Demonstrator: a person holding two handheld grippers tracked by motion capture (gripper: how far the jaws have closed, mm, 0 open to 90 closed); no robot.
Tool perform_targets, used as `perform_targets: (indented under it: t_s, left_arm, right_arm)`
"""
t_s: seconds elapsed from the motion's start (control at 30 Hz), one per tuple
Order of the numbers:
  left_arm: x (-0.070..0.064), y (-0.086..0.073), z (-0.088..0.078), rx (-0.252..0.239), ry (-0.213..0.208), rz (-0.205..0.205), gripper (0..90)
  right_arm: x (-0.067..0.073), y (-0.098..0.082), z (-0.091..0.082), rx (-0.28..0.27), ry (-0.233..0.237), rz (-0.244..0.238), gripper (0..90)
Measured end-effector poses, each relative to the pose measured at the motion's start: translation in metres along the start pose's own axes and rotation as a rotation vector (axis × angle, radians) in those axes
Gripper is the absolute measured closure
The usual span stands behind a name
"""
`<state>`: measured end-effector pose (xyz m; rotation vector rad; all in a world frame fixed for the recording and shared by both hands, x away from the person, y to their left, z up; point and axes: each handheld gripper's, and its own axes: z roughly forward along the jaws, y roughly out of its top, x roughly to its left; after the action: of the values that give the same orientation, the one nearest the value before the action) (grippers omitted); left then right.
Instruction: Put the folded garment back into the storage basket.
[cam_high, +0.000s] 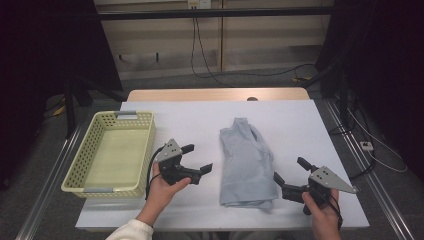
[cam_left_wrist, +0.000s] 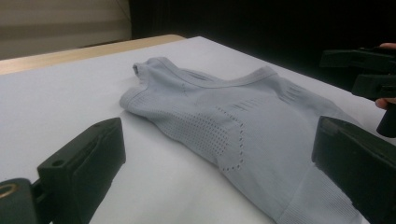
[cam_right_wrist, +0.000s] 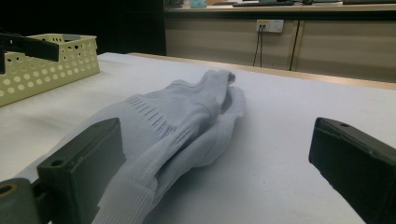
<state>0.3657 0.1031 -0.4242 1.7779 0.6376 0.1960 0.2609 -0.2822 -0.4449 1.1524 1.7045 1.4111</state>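
I am holding my 2 grippers low over the white table (cam_high: 200, 120), 1 on each side of the pale blue-grey top (cam_high: 247, 160) that is lying folded lengthwise near the middle of it. The top is resting flat, its neck end pointing away from me and its ribbed hem toward my edge of the table.

My left gripper (cam_high: 194, 158) is sitting just to the left of the top, between it and the yellow basket (cam_high: 87, 172), and its jaws are standing spread wide with nothing between them. In the left gripper view I am looking across the top (cam_left_wrist: 224, 116) from its side: the perforated panel is facing up, and the jaws are framing the cloth without touching it. My right gripper (cam_left_wrist: 369, 79) is showing at the far edge of that view.

My right gripper (cam_high: 289, 170) is hovering just beside the lower right corner of the top, its jaws also released and empty. In the right gripper view the ribbed hem of the top (cam_right_wrist: 182, 121) is lying right by the near jaw; I cannot tell whether it is touching. The basket (cam_right_wrist: 42, 65) is standing well apart at the left edge of the table.
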Motion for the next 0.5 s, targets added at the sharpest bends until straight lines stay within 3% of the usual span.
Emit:
perform_targets:
  t_s: [0.5]
  left_arm:
    - [-0.008,0.0,0.027,0.046,-0.01,0.007,3.5]
  right_arm:
    - [0.0,0.0,0.0,0.003,-0.003,-0.008,2.9]
